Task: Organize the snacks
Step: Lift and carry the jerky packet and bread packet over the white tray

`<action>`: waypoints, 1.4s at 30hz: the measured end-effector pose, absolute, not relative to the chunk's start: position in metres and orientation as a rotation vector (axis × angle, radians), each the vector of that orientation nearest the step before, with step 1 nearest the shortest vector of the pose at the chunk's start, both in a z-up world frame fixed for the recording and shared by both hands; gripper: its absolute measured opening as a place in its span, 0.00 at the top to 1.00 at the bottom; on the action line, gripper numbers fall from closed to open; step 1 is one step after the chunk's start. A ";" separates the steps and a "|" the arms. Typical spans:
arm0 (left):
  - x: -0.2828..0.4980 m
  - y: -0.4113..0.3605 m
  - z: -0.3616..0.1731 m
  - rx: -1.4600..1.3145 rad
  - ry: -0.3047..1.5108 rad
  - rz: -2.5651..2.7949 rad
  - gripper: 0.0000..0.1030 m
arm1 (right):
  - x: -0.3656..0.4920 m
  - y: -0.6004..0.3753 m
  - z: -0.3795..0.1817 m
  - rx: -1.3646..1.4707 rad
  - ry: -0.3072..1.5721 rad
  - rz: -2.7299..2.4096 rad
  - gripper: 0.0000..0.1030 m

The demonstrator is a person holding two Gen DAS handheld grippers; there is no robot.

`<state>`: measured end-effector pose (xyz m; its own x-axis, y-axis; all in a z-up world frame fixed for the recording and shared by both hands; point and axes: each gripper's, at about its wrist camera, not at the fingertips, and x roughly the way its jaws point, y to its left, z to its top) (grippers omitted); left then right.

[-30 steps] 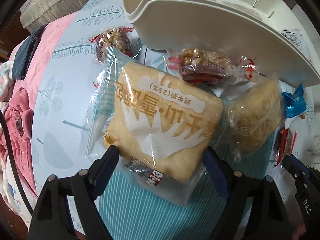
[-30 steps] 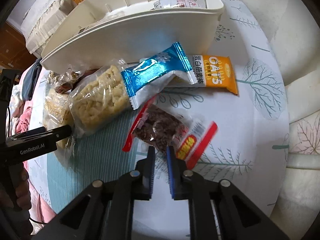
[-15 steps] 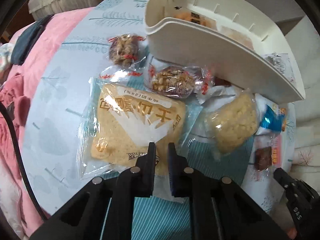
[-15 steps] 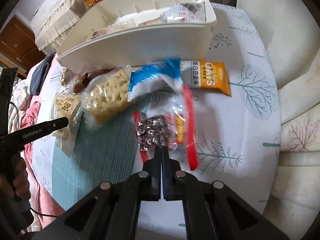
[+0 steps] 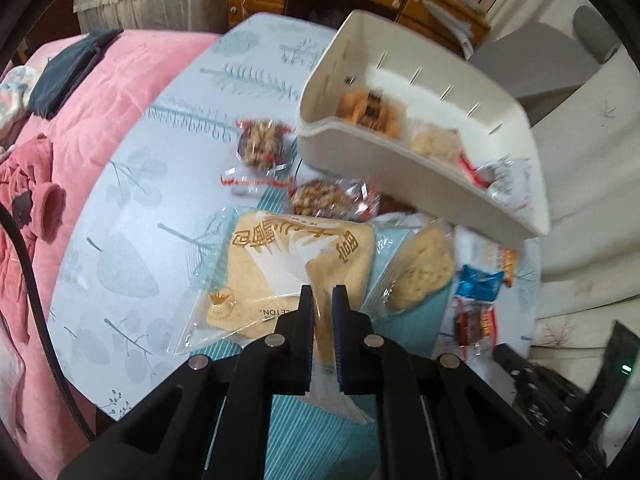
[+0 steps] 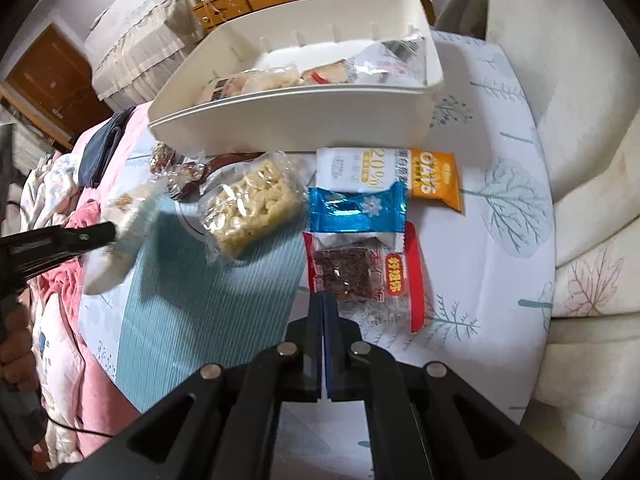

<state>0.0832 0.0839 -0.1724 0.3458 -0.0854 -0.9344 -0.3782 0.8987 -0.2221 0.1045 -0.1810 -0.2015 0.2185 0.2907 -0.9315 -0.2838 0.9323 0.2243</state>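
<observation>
Currently the bread packet (image 5: 296, 272) is pinched at its near edge by the left gripper (image 5: 323, 300), which points steeply downward; the packet tilts, near edge raised, its flat face toward the camera, far edge pointing at the white bin (image 5: 400, 184). The right gripper (image 6: 323, 304), also aimed steeply down, is clamped on the near seam of the red-edged dark snack packet (image 6: 352, 268), whose long axis runs away from the jaws toward the bin. Between that packet and the bin lie a blue wrapper (image 6: 356, 208) and an orange oat bar (image 6: 434, 180), both crosswise. A rice crisp block (image 6: 252, 204) lies just short of the bin's near wall, diagonal. Two nut clusters (image 5: 262, 148) sit left of the bin. Inside the bin: several wrapped snacks, blurred, piled along the floor.
</observation>
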 end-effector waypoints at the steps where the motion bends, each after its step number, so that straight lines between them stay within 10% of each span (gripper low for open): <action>1: 0.083 0.084 -0.166 -0.445 1.201 0.194 0.94 | 0.106 -0.182 -0.204 0.025 1.303 0.389 1.00; 5: 0.080 0.082 -0.144 -0.461 1.155 0.187 0.94 | 0.112 -0.188 -0.215 0.077 1.354 0.340 0.97; 8: 0.082 0.086 -0.131 -0.472 1.124 0.179 0.94 | 0.114 -0.188 -0.220 0.071 1.369 0.330 0.53; 10: 0.084 0.089 -0.125 -0.478 1.111 0.175 0.94 | 0.114 -0.187 -0.222 0.080 1.363 0.327 0.42; 42: 0.167 0.121 -0.068 -0.422 1.050 0.002 0.94 | 0.150 -0.155 -0.199 0.152 1.396 0.205 0.61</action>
